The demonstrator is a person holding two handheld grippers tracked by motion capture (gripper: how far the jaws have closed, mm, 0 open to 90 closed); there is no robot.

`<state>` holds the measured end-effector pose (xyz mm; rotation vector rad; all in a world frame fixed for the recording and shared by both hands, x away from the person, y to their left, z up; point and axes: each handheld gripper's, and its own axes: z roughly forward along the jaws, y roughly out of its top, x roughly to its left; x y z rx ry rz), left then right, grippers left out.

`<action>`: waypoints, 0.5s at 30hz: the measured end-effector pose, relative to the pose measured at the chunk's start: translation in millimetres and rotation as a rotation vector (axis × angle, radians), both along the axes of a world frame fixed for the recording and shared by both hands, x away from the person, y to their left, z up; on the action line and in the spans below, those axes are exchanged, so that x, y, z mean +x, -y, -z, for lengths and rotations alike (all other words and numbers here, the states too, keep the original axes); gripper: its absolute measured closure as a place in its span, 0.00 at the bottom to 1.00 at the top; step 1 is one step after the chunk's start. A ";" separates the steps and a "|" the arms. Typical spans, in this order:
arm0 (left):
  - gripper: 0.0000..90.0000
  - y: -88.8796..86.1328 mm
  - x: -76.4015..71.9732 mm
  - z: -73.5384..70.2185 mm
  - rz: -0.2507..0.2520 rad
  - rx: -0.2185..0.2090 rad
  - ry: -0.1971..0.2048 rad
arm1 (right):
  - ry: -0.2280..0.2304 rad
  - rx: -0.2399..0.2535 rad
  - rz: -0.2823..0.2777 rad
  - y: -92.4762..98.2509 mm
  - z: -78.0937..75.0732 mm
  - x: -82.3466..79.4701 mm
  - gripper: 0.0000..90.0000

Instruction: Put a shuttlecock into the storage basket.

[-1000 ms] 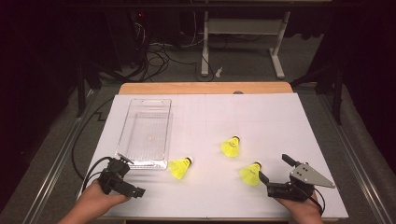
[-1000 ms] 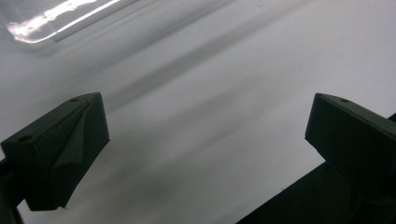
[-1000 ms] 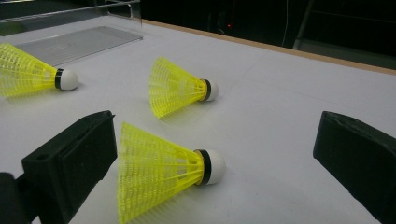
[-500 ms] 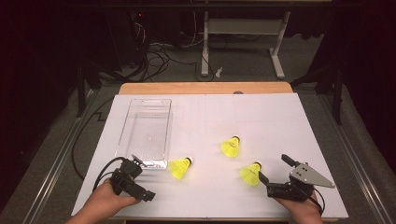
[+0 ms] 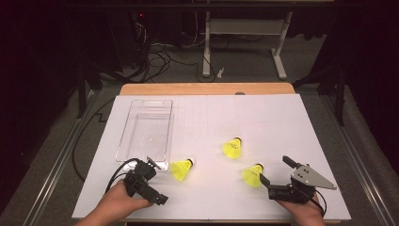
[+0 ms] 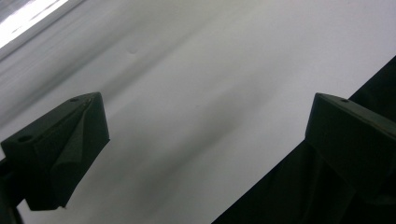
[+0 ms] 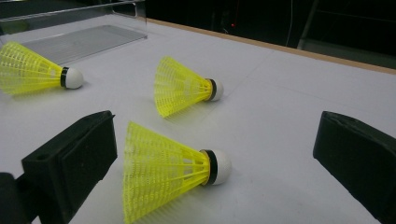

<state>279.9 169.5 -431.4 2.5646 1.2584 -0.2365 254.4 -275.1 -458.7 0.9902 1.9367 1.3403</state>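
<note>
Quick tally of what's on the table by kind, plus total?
Yellow shuttlecocks: 3, near the left gripper, middle, by the right gripper
Clear plastic tray: 1
Total: 4

White table top (image 5: 282,122) brightly lit from above; surroundings beyond its edges fall into near-black. Shadows short and soft under yellow shuttlecocks (image 5: 181,169). High view soft, low in detail. Left gripper view streaked with motion blur, bright glare patch in upper left corner. Right gripper view sharp on nearest shuttlecock (image 7: 173,170), clear tray (image 7: 88,39) at far edge softer.
</note>
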 end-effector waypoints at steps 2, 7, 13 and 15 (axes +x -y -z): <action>0.01 4.4 0.2 -0.1 0.007 -0.004 0.002 | 0.001 0.000 -0.001 -0.2 -0.1 0.1 0.00; 0.01 12.7 2.2 -1.0 0.016 -0.012 0.006 | 0.003 0.002 -0.002 0.2 -0.2 0.4 0.00; 0.01 22.1 4.2 -2.0 0.033 -0.016 0.007 | 0.002 0.004 -0.003 0.5 -0.2 0.6 0.00; 0.01 25.2 4.8 -3.2 0.041 -0.011 0.008 | 0.003 0.003 -0.004 0.4 -0.3 0.5 0.00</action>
